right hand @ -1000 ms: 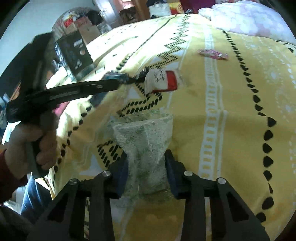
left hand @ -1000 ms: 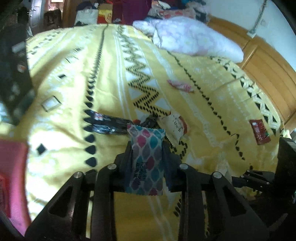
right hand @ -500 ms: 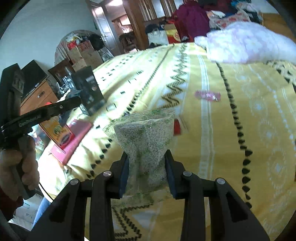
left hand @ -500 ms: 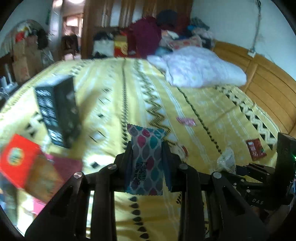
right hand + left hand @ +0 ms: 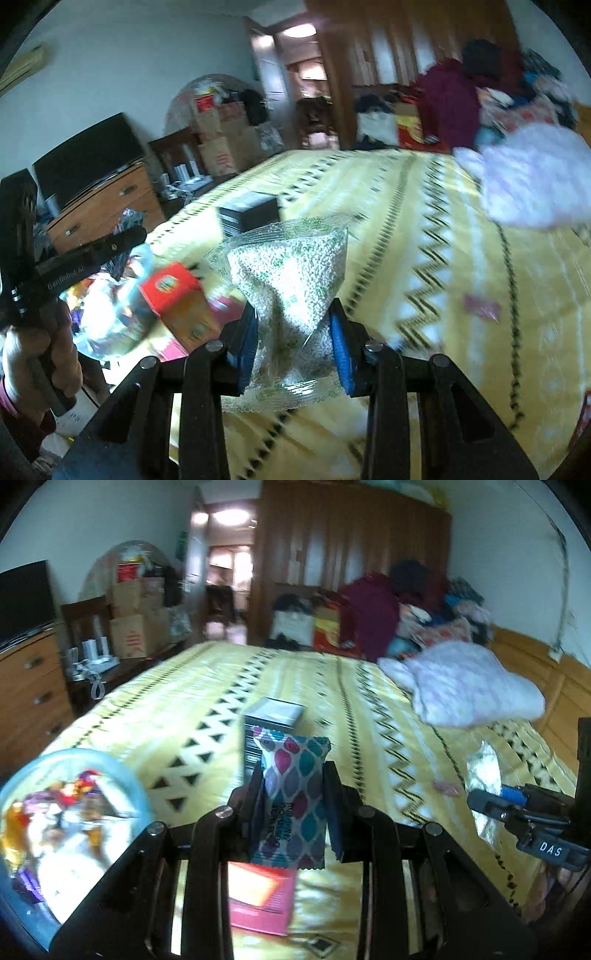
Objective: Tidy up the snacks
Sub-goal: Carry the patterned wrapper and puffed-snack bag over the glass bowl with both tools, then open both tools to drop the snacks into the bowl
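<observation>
My left gripper [image 5: 293, 797] is shut on a snack packet with a teal, red and purple leaf pattern [image 5: 293, 797], held upright above the yellow bed. My right gripper [image 5: 291, 325] is shut on a clear bag of small white-green grains [image 5: 288, 280]; that bag also shows at the right of the left wrist view [image 5: 482, 771]. A blue bowl [image 5: 122, 775] holding several colourful snacks sits low at the left; it appears blurred in the right wrist view [image 5: 110, 317]. A small pink wrapper [image 5: 482, 307] lies on the bedspread.
A black box [image 5: 273, 716] stands on the bed ahead. A red box [image 5: 173, 291] and a pink-red box [image 5: 262, 897] lie near the bowl. A pale pillow [image 5: 469, 686] lies at the right. A wooden dresser [image 5: 107, 203] stands left of the bed.
Both grippers have risen and swung left with their packets still held. The view now looks across the bed, and the blue bowl and boxes have come into sight.
</observation>
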Tool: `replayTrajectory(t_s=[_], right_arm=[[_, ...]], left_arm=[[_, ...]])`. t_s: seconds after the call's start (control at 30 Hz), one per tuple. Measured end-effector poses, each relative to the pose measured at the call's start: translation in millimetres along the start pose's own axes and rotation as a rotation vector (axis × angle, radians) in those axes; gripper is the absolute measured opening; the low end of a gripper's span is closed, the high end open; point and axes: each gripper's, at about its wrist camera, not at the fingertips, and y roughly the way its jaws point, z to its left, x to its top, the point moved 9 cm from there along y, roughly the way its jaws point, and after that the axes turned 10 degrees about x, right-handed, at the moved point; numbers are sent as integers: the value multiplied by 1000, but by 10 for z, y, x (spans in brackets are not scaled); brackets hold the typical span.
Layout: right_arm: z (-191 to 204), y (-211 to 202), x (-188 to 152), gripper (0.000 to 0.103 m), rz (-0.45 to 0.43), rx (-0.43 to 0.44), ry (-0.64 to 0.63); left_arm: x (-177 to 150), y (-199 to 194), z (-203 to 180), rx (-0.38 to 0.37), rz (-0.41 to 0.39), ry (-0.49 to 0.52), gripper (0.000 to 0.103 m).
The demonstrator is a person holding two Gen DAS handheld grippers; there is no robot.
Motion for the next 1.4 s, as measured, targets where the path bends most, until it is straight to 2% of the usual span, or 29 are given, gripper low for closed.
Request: replayTrajectory(t_s=[0.2, 0.4, 0.73, 0.93, 1.17, 1.4], right_arm=[[884, 483, 442, 39, 8, 122, -88], [1714, 999, 665, 39, 40, 241, -140], [2746, 1761, 741, 39, 138, 372, -208], [3075, 2133, 622, 39, 196, 432, -200], [3271, 2456, 559, 39, 249, 475, -171], [3255, 2585, 496, 39, 276, 486, -133]], left_arm=[[65, -113, 668, 85, -16, -81, 29], [40, -140, 1260, 164, -7, -156, 29], [-173, -93, 2275, 319, 43, -299, 29], [-327, -58, 2610, 389, 81, -338, 29], [-409, -16, 2740, 407, 108, -353, 29], [-443, 22, 2840, 407, 121, -366, 29]])
